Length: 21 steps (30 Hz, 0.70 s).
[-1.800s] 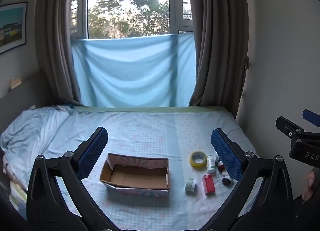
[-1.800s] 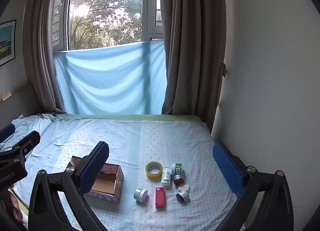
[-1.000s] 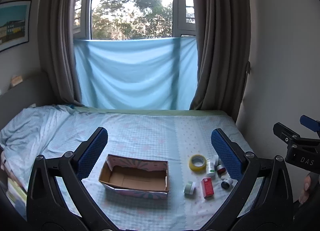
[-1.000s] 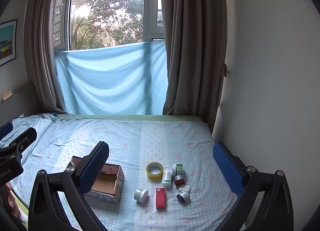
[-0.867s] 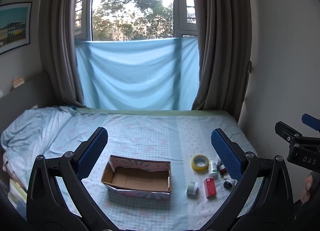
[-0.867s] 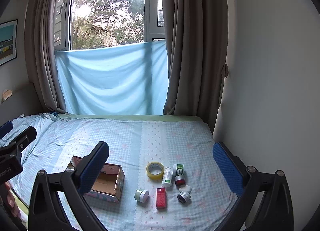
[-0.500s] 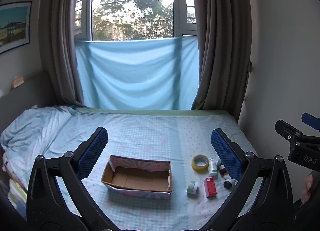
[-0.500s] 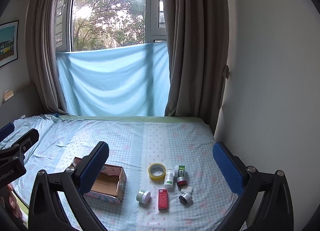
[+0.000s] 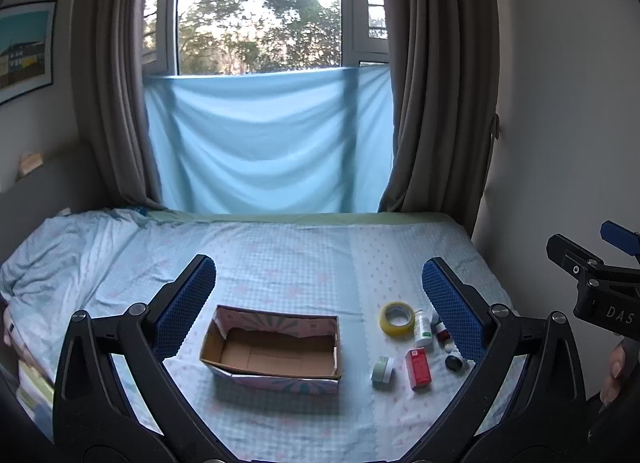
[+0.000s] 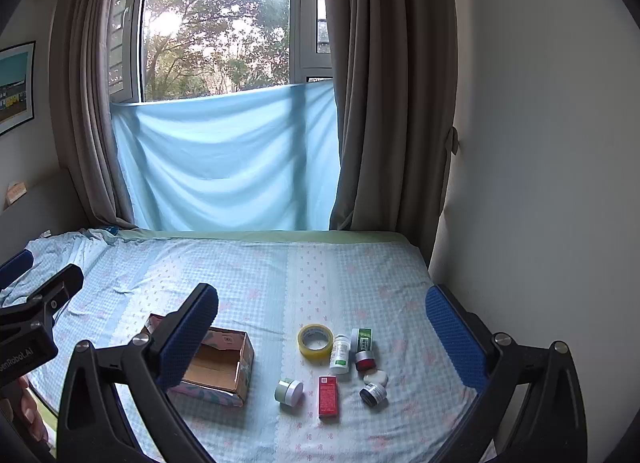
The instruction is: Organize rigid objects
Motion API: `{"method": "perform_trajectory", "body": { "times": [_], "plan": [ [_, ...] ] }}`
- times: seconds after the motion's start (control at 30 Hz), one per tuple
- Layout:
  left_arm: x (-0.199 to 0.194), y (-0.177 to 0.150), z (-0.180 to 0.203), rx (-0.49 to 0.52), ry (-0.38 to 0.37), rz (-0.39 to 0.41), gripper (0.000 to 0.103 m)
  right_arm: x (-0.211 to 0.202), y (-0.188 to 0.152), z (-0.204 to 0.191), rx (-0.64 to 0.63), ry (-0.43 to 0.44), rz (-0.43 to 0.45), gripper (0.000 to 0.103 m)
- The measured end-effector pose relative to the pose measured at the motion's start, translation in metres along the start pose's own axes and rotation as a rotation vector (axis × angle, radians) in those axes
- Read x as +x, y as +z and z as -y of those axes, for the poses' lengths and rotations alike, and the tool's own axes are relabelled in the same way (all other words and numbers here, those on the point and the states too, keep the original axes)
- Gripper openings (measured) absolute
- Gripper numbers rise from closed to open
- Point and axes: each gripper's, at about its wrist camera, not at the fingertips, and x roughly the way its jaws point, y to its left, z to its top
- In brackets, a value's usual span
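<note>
Cluttering bed (image 10: 248, 275): jars beside box (image 10: 218, 367).

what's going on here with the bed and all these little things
A person holds a gripper in each hand over a bed, both open and holding nothing. The left gripper faces an open cardboard box with nothing in it. To its right lie a tape roll, a white bottle, a red carton and a few small jars, none yet picked up.

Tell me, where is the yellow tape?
The tape lies on the bed, right of the box and just left of a white bottle. Both views show it at the far-left corner of the little pile.
</note>
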Motion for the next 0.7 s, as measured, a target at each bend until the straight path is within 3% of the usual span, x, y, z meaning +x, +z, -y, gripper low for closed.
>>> {"method": "perform_trajectory", "body": {
  "times": [0.7],
  "plan": [
    [-0.0021,-0.0037,0.0037,0.009,0.004,0.007,0.102,-0.0039,-0.0027,-0.0036,0.010,-0.010,-0.001,0.103]
  ]
}}
